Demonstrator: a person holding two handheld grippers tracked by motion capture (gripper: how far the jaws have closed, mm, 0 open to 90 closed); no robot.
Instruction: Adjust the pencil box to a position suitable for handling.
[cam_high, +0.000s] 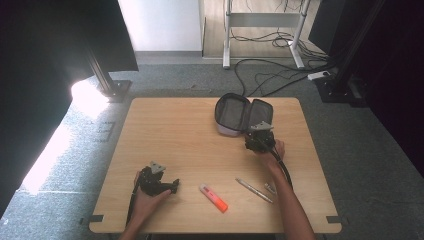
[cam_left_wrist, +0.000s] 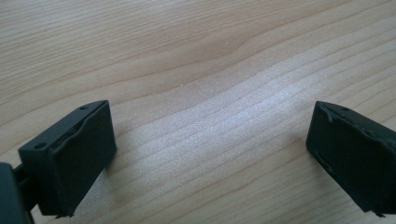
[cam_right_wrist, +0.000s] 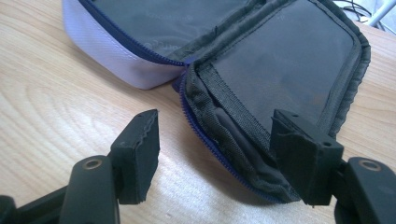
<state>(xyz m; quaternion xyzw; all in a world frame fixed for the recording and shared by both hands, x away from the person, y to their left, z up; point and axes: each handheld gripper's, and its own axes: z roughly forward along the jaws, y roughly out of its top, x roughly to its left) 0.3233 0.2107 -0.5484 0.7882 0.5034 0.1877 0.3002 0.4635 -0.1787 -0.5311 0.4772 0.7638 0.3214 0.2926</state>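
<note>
The zippered fabric pouch (cam_right_wrist: 261, 70) lies unzipped, mesh-lined, just ahead of the right gripper (cam_right_wrist: 215, 140), fingers spread; the left gripper (cam_left_wrist: 210, 154) spreads its fingers over the woodgrain tabletop (cam_left_wrist: 201, 60).

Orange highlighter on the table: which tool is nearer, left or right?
Left. The left tool lies on the wooden table just left of the orange highlighter marker, jaws open. The right tool is farther up, at the open black zip pouch.
</note>
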